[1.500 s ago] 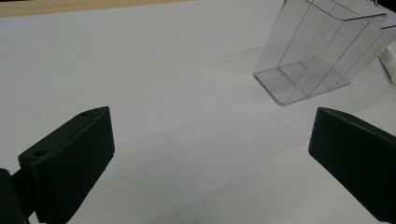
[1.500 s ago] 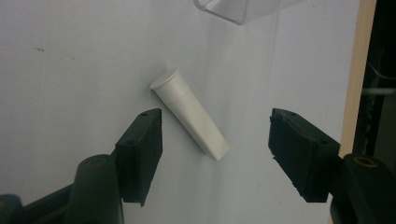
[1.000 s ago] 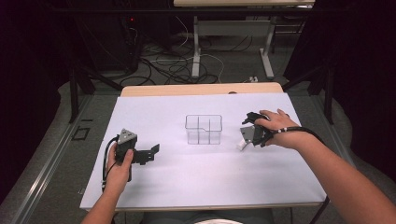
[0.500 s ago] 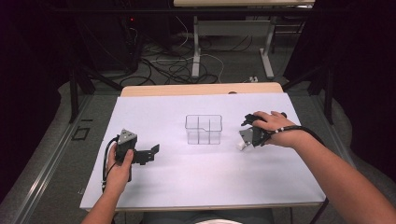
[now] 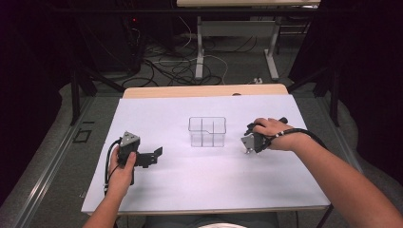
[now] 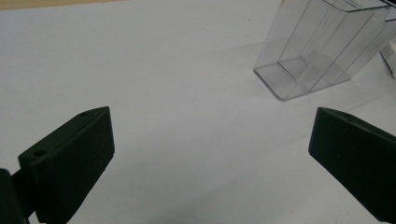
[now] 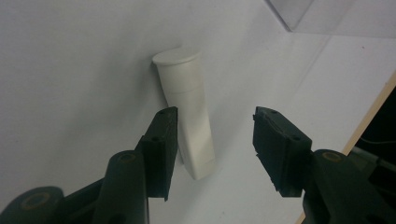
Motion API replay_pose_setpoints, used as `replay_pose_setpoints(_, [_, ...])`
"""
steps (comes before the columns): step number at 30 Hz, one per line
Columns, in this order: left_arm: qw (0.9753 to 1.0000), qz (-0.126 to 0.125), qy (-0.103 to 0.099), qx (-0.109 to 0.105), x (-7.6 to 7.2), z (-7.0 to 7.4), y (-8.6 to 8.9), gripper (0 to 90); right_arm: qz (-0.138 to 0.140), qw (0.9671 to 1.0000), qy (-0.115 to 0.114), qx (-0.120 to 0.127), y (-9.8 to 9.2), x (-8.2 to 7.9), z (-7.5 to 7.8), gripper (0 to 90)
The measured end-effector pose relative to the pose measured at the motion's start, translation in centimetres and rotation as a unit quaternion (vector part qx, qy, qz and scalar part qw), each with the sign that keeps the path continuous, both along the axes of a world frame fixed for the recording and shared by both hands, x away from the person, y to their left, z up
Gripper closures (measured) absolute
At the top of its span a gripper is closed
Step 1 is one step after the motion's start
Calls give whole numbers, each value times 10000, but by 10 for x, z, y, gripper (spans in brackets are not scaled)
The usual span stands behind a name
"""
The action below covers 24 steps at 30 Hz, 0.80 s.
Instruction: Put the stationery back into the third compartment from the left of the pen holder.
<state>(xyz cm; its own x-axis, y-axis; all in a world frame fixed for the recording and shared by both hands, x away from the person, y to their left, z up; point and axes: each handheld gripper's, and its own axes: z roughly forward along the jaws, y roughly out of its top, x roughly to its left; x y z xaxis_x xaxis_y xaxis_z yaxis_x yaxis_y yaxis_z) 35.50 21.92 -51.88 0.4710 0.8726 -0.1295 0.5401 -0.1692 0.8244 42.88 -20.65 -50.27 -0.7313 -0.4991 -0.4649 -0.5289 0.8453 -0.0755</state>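
Observation:
A clear plastic box [image 5: 206, 131] with inner dividers stands on the white sheet near the table's middle; it also appears in the left gripper view [image 6: 317, 46], empty. A white tube with a flat cap [image 7: 187, 112] lies on the sheet. My right gripper [image 7: 215, 116] is open and points down over the tube, which lies between the jaws, close against the left one. From above, that right gripper [image 5: 248, 146] is just right of the box, under a hand. My left gripper [image 5: 156, 157] rests open at the left, aimed at the box, its jaws [image 6: 210, 126] holding nothing.
The white sheet [image 5: 199, 180] covers most of the wooden table [image 5: 204, 90]. The table's right edge [image 7: 373, 112] runs close to the right gripper. Beyond the table are cables on the floor [image 5: 180, 66] and desk legs [image 5: 199, 52].
The right hand and its gripper have edged slightly left and toward the person. The left gripper and the box have stayed put.

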Motion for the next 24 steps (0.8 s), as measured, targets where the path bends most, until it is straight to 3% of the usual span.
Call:
replay_pose_setpoints(2, [10000,9,11,-11,0,0,0,2,63,10000,56,2,1,-1,-2,502])
replay_pose_setpoints(4, [10000,-2,44,-10,0,-1,0,2,90,9993,216,-297,4,-1,-1,510])
replay_pose_setpoints(5, [10000,4,46,-1,0,-1,0,2,192,9998,-58,90,1,-3,-6,518])
replay_pose_setpoints(6, [10000,9,3,32,1,-1,0,2,213,9998,-14,21,2,-3,-6,532])
replay_pose_setpoints(7, [10000,13,17,-5,0,-1,-1,2,155,9993,219,-263,4,-3,-5,537])
replay_pose_setpoints(8, [10000,-2,28,0,0,-1,-1,2,128,9986,312,-407,5,-2,-4,541])
replay_pose_setpoints(9, [10000,-12,47,10,0,-1,-1,2,189,9998,45,-85,2,-4,-8,543])
replay_pose_setpoints(12, [10000,-6,35,32,0,-1,0,2,156,9987,261,-400,5,-3,-6,550])
replay_pose_setpoints(13, [10000,-6,53,-10,0,-1,0,2,191,9995,135,-192,4,-3,-8,550])
replay_pose_setpoints(16, [10000,-12,57,-4,0,-1,0,2,216,9989,198,-365,6,-3,-8,553])
replay_pose_setpoints(20, [10000,12,-3,-10,1,-2,-1,2,208,9988,218,-378,7,-4,-11,556])
replay_pose_setpoints(21, [10000,31,-2,-23,1,-3,-1,2,246,9996,51,-158,6,-5,-14,556])
replay_pose_setpoints(22, [10000,34,0,-24,1,-3,-1,2,252,9992,103,-283,8,-4,-13,557])
replay_pose_setpoints(23, [10000,41,1,-27,1,-3,-1,2,228,9994,102,-257,8,-4,-13,556])
replay_pose_setpoints(24, [10000,42,0,-26,1,-3,-1,2,300,9995,-91,-77,7,-5,-16,556])
